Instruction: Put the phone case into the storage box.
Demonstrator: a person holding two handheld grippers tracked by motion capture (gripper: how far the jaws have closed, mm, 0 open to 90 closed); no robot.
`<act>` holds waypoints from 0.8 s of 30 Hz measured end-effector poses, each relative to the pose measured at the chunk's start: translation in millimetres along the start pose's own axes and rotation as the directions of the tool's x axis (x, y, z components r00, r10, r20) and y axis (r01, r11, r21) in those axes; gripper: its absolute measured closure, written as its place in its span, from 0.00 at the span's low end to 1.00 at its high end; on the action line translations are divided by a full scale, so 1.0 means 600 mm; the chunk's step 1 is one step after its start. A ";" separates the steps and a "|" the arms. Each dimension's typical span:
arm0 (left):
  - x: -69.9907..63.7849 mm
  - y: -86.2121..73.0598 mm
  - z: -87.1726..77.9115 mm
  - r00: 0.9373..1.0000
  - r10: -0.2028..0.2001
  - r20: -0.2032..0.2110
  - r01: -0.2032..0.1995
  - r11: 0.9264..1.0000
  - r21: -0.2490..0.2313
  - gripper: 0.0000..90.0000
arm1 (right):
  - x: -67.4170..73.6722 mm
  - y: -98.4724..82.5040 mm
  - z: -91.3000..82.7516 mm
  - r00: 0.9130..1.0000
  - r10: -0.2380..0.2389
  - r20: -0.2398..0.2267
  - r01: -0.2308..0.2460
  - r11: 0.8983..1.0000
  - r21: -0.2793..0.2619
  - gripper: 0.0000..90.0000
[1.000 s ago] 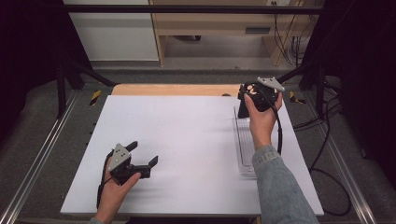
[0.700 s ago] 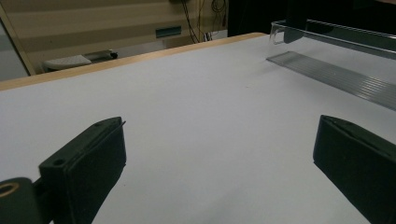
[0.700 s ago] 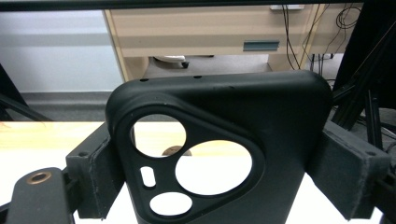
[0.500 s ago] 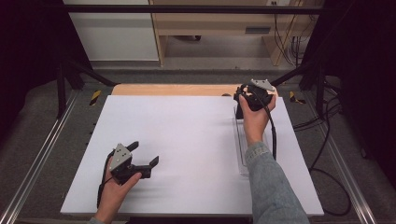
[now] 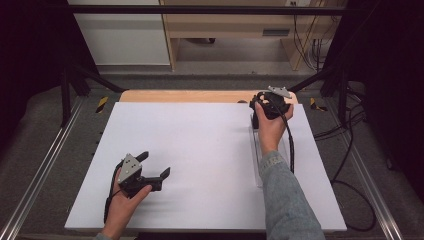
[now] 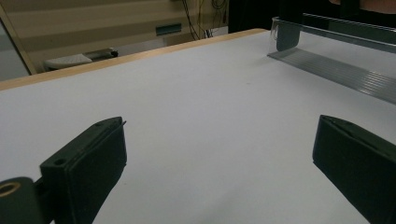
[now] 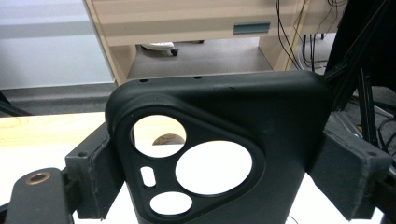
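A black phone case (image 7: 219, 154) (camera cut-outs facing the lens) is clamped between the two jaws of the right gripper (image 5: 270, 107) at the far right edge of the white table (image 5: 200, 145), above a clear tray (image 6: 336, 70). The left gripper (image 5: 150, 172) is held near the front left, jaws spread wide with nothing between them

The black phone case (image 7: 219, 154) between the right gripper's (image 5: 264, 111) jaws runs off the bottom edge, its lower end unseen. Beyond the left jaws, the clear tray (image 6: 336, 65) is cut off at the right.
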State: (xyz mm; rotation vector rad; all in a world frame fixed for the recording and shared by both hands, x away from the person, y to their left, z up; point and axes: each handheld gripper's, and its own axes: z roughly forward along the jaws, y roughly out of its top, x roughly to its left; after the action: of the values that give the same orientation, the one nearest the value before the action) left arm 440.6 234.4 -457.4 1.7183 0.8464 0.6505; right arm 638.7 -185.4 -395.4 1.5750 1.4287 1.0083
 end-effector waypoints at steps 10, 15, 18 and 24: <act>-0.001 0.000 0.000 1.000 0.001 0.004 -0.001 1.000 0.003 0.04 | 0.001 -0.006 0.005 1.000 -0.028 0.011 0.028 0.999 0.023 0.15; -0.004 0.000 0.000 1.000 0.005 0.004 -0.005 1.000 0.003 0.04 | -0.003 -0.007 0.006 1.000 -0.010 0.017 0.009 1.000 0.019 0.15; -0.004 0.001 -0.001 1.000 0.004 0.000 -0.004 1.000 -0.001 0.04 | -0.001 -0.005 0.006 1.000 -0.016 0.020 0.015 0.999 0.028 0.15; -0.005 0.001 -0.001 1.000 0.007 -0.002 -0.007 1.000 0.000 0.04 | 0.003 -0.007 0.008 0.999 -0.037 0.019 0.037 0.999 0.026 0.14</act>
State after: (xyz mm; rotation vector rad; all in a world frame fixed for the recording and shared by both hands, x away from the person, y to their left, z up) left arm 438.4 232.6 -456.5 1.7213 0.8423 0.6570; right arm 641.9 -183.5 -401.0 1.5668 1.4571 0.9541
